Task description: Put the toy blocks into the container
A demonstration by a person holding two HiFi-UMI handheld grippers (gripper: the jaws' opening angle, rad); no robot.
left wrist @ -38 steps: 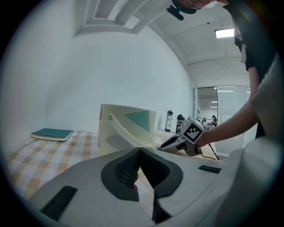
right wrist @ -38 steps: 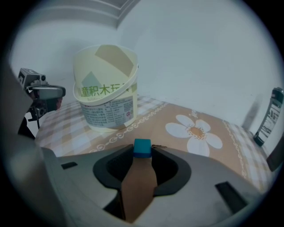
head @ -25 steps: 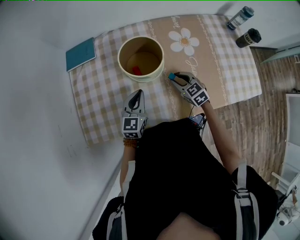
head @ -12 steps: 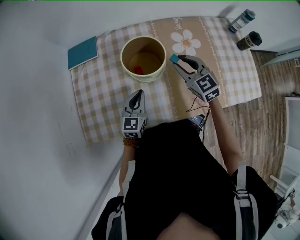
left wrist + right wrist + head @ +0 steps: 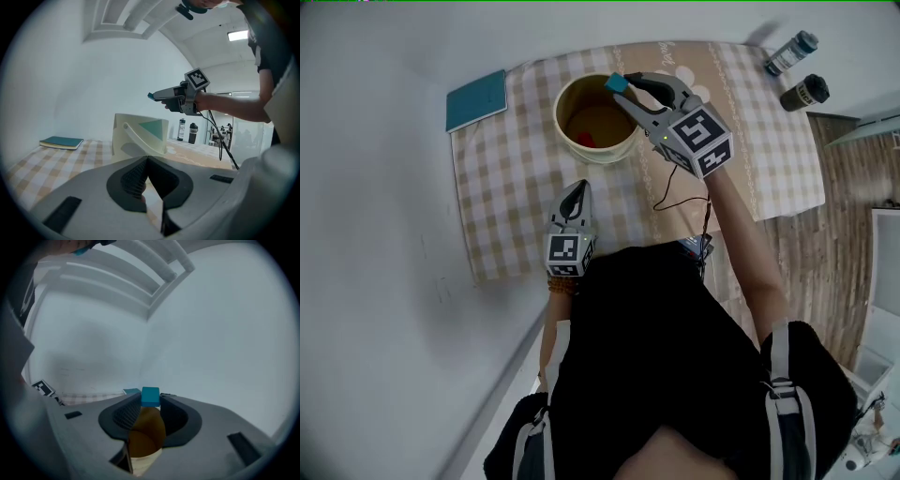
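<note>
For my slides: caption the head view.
Right gripper holds a blue block over the container, red block inside; left gripper shut.

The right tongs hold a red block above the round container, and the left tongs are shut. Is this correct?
Not quite: the block in the right tongs is blue, not red; the right gripper view shows it. It is above the round container, and the left tongs are shut.

Woven checked cloth; matt cream container; smooth teal block; wood-grain floor.

Wood-plank floor, pale wall
</note>
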